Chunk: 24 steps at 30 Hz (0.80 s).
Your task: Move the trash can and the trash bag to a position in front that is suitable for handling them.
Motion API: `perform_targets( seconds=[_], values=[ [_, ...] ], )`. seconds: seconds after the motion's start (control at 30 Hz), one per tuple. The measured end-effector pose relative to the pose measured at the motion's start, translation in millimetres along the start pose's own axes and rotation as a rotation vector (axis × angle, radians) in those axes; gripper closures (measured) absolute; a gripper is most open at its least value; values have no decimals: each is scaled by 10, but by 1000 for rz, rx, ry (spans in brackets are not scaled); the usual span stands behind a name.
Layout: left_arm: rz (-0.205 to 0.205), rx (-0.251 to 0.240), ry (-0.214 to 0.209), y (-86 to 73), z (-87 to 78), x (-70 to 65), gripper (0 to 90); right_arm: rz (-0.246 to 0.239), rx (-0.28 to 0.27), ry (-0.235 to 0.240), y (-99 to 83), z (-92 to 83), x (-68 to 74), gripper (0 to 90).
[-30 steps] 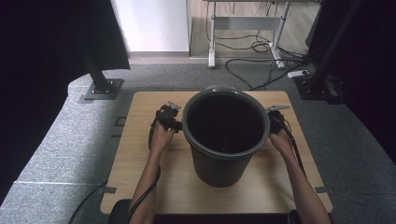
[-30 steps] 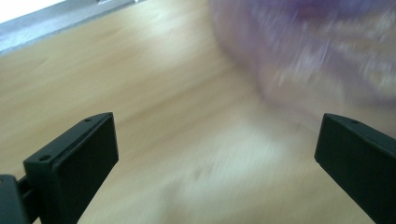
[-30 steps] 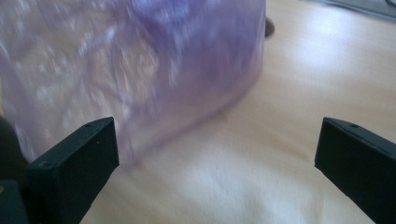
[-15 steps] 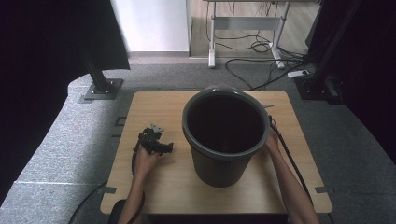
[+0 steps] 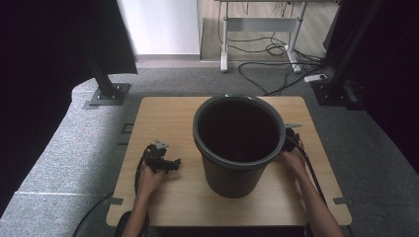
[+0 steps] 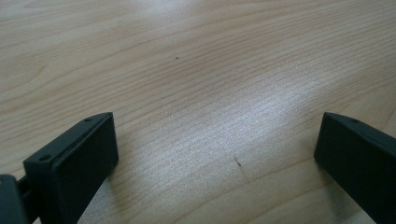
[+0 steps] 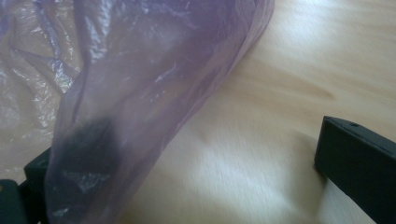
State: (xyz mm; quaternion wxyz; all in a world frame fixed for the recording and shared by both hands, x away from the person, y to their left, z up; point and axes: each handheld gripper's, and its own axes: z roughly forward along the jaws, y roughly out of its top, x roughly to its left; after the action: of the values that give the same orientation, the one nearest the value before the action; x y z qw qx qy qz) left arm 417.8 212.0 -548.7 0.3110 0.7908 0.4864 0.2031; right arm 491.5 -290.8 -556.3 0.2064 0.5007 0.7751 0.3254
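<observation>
Left gripper rests low over the wooden table, near its front left part, well apart from the bin; in the left gripper view its jaws stand wide apart with bare wood between them. Right gripper sits against the bin's right side, the hand just behind it. In the right gripper view its jaws are spread, and a thin purple plastic bag drapes over the left jaw without being clamped. The dark grey bin stands upright at the table's centre. Beyond the table lie grey carpet and loose cables.
</observation>
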Motion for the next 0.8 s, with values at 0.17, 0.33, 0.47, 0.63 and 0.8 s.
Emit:
perform_targets(
  seconds=[0.17,0.33,0.47,0.63,0.8],
  values=[
    [6,2,-8,-48,-46,-18,0,7,-2,-5,-217,-214,-43,0],
    [6,2,-7,-93,-89,-17,0,19,-4,-18,-451,-448,-37,0],
    [-5,2,1,-108,-103,-30,0,21,-6,-21,-639,-633,-7,0],
    [-6,2,3,-126,-123,-39,1,20,-4,-17,-826,-821,38,0],
    [-2,2,-2,-135,-132,-35,2,14,-6,-14,-1077,-1071,75,0]
  ],
)
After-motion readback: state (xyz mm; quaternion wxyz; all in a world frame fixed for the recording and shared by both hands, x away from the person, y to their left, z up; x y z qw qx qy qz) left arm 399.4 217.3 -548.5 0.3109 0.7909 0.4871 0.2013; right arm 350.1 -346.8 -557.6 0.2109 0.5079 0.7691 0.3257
